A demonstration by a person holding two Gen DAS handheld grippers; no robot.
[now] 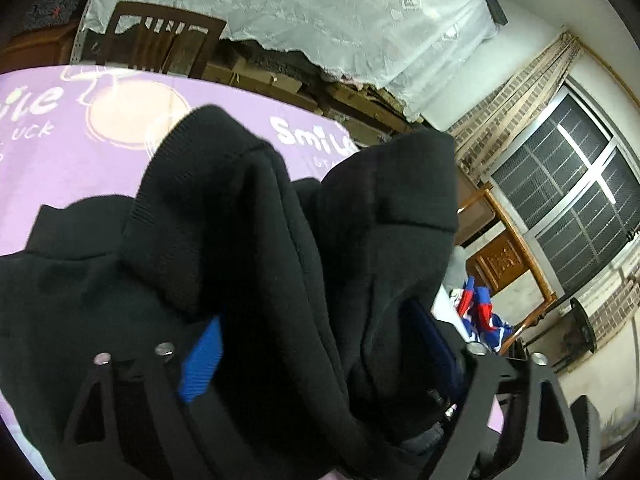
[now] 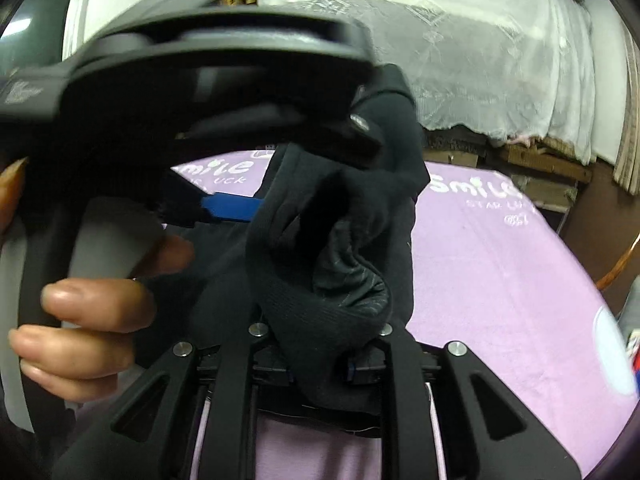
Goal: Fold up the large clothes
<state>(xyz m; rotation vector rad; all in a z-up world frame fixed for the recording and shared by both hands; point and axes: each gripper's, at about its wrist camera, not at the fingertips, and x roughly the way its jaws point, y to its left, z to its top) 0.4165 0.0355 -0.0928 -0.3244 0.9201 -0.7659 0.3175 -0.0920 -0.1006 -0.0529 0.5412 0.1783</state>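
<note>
A black garment [image 1: 248, 248] with ribbed cuffs hangs over a purple sheet [image 1: 80, 152]. My left gripper [image 1: 316, 344] stands wide open with thick folds of the garment bunched between its blue pads [image 1: 202, 360]. In the right wrist view my right gripper [image 2: 320, 360] is shut on a bunch of the black garment [image 2: 320, 280]. The left gripper [image 2: 224, 208] shows there close ahead, held by a hand [image 2: 80, 320], with one blue pad against the cloth. The rest of the garment lies on the purple sheet [image 2: 500, 280].
A white lace cloth [image 1: 320, 12] covers the shelves behind the bed. A wooden chair [image 1: 168, 40] stands at the far edge. A red and blue garment [image 1: 480, 316] lies by a wooden bed frame [image 1: 508, 256], under a window [image 1: 580, 200].
</note>
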